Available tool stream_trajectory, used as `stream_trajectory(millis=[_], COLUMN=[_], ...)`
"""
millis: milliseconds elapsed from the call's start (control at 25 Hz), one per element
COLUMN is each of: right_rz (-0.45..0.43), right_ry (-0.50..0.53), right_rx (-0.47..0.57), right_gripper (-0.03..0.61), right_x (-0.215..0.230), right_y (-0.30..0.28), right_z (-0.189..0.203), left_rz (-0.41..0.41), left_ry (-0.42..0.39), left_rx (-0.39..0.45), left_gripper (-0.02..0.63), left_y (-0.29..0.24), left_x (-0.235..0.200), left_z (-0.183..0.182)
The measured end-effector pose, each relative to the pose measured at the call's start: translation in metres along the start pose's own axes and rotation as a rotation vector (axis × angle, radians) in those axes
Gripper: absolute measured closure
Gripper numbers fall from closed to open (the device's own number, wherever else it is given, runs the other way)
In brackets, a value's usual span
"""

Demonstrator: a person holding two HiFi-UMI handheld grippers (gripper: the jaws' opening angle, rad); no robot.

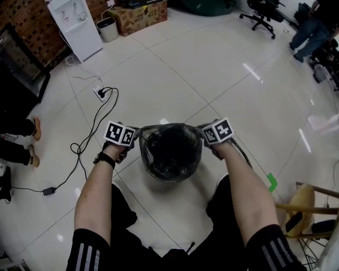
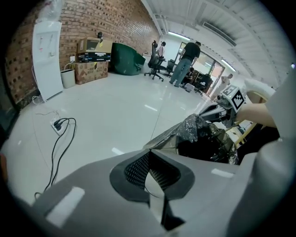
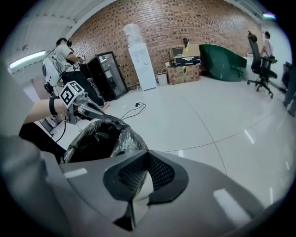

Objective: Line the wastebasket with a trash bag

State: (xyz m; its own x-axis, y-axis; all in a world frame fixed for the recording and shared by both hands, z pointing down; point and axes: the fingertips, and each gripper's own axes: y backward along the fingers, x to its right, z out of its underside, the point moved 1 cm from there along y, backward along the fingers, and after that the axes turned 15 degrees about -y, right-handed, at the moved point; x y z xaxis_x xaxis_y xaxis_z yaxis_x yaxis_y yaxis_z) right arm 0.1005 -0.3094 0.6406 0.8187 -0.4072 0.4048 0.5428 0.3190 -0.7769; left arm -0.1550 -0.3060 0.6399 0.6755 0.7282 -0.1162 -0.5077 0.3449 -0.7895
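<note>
**Ana:** What is closest to you?

**Me:** My two forearms. In the head view they come in from the bottom edge, and I see a black wristwatch point(image 1: 105, 159) on the left one. Each hand carries its gripper.

**Ana:** How are the grippers?

**Me:** The left gripper point(image 1: 136, 136) is at the left side of the trash bag point(image 1: 170, 151) and the right gripper point(image 1: 204, 135) is at the right side. Both are at the level of the rim. In the left gripper view the two jaws are pressed together at the tips, and the right gripper view shows the same. The edge of the bag lies just at the tips. I cannot tell if some film is caught there.

**Ana:** And the wastebasket?

**Me:** The wastebasket point(image 1: 170, 178) stands upright on the white floor point(image 1: 175, 79), just in front of my knees. The black bag sits inside it with the mouth open, and the film is crumpled around the rim.

**Ana:** What is behind it?

**Me:** On the left a black cable point(image 1: 87, 137) runs to a power strip point(image 1: 100, 93). On the right there is a green tape mark point(image 1: 271, 181) and a wooden chair point(image 1: 310, 209). Far away I see a white water dispenser point(image 1: 74, 24) with a small bin point(image 1: 108, 29) beside it. After that come a cardboard box point(image 1: 140, 16) and an office chair point(image 1: 261, 16).
</note>
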Motion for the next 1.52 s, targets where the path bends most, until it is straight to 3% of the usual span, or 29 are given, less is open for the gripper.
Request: stream_trajectory(millis=[400, 680, 960, 1080, 1160, 1400, 1520], right_rz=[0.077, 0.149, 0.108, 0.118, 0.134, 0.148, 0.110], right_ry=[0.042, 0.053, 0.028, 0.017, -0.003, 0.035, 0.056], right_rx=[-0.063, -0.093, -0.144, -0.094, -0.049, 0.044, 0.108], right_gripper=[0.572, 0.572, 0.572, 0.544, 0.467, 0.463, 0.466], right_x=[0.008, 0.017, 0.016, 0.019, 0.026, 0.026, 0.009], right_y=[-0.025, -0.034, -0.041, -0.032, -0.022, 0.015, 0.039], right_z=[0.015, 0.019, 0.033, 0.022, 0.014, -0.012, -0.031], left_rz=[0.040, -0.015, 0.036, 0.032, 0.023, -0.054, -0.080], left_ry=[-0.013, -0.036, -0.026, -0.029, -0.030, -0.050, -0.070], left_rx=[-0.123, -0.163, -0.222, -0.230, -0.208, -0.165, -0.115], left_gripper=[0.614, 0.614, 0.612, 0.571, 0.550, 0.520, 0.521], left_y=[-0.032, -0.042, -0.049, -0.047, -0.043, -0.017, 0.006], left_x=[0.014, 0.011, 0.018, 0.018, 0.017, 0.001, 0.002], left_z=[0.029, 0.037, 0.056, 0.060, 0.056, 0.041, 0.022])
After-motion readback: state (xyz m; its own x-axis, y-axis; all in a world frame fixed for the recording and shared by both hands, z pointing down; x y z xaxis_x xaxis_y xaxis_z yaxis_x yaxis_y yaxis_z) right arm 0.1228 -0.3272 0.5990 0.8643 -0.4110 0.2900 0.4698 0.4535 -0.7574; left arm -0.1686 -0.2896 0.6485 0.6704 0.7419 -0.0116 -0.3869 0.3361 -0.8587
